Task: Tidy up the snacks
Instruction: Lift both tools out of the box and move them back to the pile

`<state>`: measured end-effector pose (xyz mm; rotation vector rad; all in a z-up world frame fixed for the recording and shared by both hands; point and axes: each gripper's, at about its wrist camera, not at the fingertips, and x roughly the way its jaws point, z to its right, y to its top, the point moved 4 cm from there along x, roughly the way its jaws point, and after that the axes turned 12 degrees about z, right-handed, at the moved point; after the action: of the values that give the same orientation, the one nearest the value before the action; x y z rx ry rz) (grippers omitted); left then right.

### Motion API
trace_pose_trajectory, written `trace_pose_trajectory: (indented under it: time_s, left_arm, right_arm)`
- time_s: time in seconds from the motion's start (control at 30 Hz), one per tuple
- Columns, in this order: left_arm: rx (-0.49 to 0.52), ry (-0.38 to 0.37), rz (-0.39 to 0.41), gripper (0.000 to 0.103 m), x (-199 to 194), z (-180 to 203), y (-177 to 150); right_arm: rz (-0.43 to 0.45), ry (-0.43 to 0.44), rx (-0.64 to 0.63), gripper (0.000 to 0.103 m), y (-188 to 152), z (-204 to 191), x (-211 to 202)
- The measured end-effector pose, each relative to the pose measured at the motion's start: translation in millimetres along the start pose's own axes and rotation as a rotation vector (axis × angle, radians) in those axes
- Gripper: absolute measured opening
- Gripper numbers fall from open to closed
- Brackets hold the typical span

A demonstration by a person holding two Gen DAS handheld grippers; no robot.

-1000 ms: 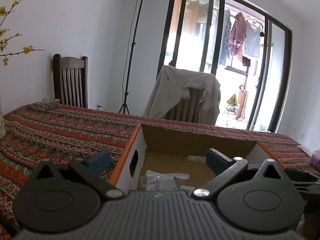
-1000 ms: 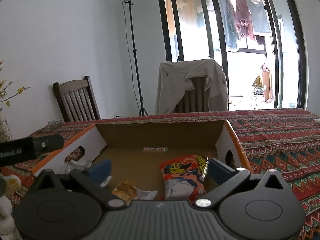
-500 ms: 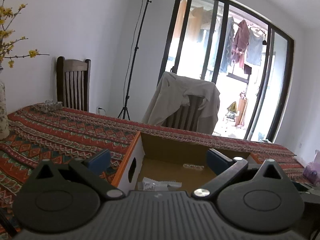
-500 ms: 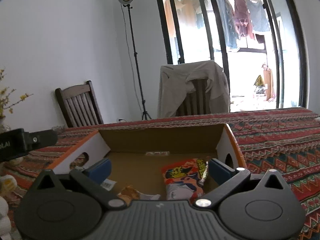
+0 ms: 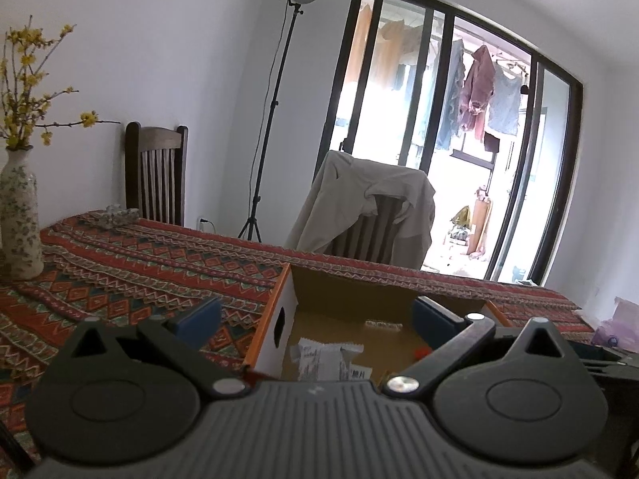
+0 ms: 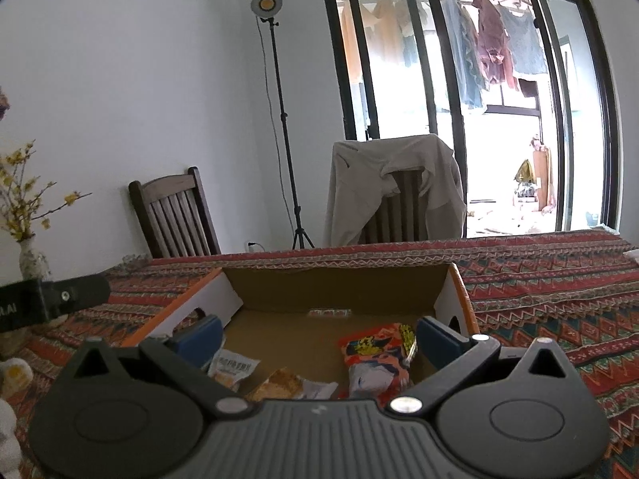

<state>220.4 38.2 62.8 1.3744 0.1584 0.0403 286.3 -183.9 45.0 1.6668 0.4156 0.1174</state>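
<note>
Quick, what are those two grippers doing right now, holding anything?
Left gripper: open, holding nothing.
Right gripper: open, holding nothing, above the snacks in the cardboard box.

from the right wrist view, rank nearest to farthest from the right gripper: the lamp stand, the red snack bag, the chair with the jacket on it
1. Red snack bag: in the box, just ahead of the right gripper.
2. Chair with the jacket: behind the table's far edge, slightly right.
3. Lamp stand: by the back wall, slightly left.

Snacks (image 6: 375, 363) in box (image 6: 335, 289) on table (image 6: 551, 279)
</note>
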Motion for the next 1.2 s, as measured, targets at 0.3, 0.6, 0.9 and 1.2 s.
trace_pose_trajectory:
  time_s: [0.3,0.6,0.9,1.2]
  left_arm:
    - [0.014,-0.006,-0.011,0.103,-45,-13,-9]
    - [0.003,-0.015,-0.038,0.103,-93,-23,-30]
    - [0.016,-0.03,-0.058,0.103,-128,-28,-49]
    - [0.014,-0.037,-0.121,0.103,-155,-39,-78]
  right_arm:
    - [-0.032,0.021,-0.017,0.103,-18,-11,-45]
    - [-0.069,0.04,-0.001,0.103,-40,-17,-86]
    - [-0.089,0.064,-0.005,0.103,-63,-19,-128]
    - [-0.131,0.062,-0.047,0.103,-85,-18,-166]
